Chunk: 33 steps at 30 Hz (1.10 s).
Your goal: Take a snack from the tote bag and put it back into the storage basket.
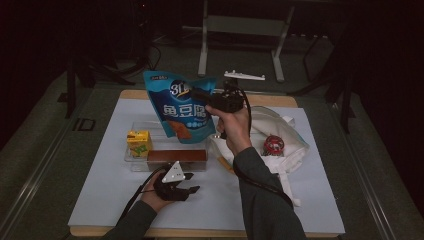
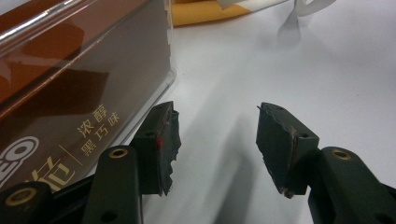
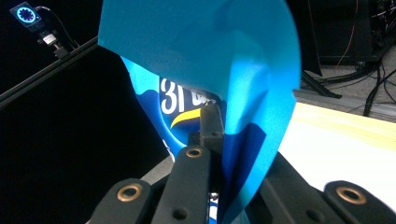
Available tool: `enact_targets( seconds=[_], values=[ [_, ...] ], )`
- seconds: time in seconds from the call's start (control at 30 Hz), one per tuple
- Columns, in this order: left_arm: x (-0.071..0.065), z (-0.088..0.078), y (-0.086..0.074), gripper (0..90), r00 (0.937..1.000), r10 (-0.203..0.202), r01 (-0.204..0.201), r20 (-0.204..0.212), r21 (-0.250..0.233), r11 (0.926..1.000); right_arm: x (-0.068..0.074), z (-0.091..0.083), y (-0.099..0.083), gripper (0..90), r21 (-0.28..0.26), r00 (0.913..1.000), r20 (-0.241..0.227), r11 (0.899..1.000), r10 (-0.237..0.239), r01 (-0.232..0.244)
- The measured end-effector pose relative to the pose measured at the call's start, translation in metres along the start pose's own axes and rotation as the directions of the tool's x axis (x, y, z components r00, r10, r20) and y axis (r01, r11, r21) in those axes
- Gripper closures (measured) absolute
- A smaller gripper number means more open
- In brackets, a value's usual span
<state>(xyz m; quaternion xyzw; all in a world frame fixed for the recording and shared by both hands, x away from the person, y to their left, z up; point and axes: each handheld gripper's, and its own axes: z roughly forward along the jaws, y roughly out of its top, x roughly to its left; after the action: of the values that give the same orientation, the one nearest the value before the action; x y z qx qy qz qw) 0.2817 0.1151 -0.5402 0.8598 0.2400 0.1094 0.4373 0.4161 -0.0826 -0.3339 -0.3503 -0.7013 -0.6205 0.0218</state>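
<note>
Nearest, the left gripper [image 1: 192,189] rests with jaws apart and empty on the white tabletop sheet [image 1: 100,185], beside a brown chocolate box [image 1: 176,156] in a clear plastic tray [image 1: 134,165]. Above, the right gripper [image 1: 199,95] pinches the glossy blue snack pouch [image 1: 181,106] aloft. Beyond lie grey floor and metal stand legs [image 1: 240,30] in a dark room.

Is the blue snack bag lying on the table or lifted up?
Lifted: the right tongs pinch the blue snack bag near its top, and it hangs above the clear tray.
</note>
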Motion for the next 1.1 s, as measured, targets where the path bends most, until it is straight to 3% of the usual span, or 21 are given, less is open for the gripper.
enact_targets(
  seconds=[0.57,0.9,1.1],
  values=[
    [0.0,0.0,0.0,47.1,1.0,-0.004,0.004,0.0,-0.007,1.0,0.002,0.036,-0.008,90.0,0.016,1.0,-0.009,1.0,0.001,-0.001],
    [0.0,0.0,0.0,47.1,1.0,-0.008,0.008,0.0,-0.011,0.9999,-0.004,0.054,-0.019,90.0,0.023,0.9996,0.011,0.999,0.028,-0.028],
    [0.0,0.0,0.0,47.1,1.0,-0.007,0.007,-0.002,-0.011,0.9999,-0.007,0.064,-0.029,90.0,0.047,0.9995,0.025,0.999,0.019,-0.02]
  ],
)
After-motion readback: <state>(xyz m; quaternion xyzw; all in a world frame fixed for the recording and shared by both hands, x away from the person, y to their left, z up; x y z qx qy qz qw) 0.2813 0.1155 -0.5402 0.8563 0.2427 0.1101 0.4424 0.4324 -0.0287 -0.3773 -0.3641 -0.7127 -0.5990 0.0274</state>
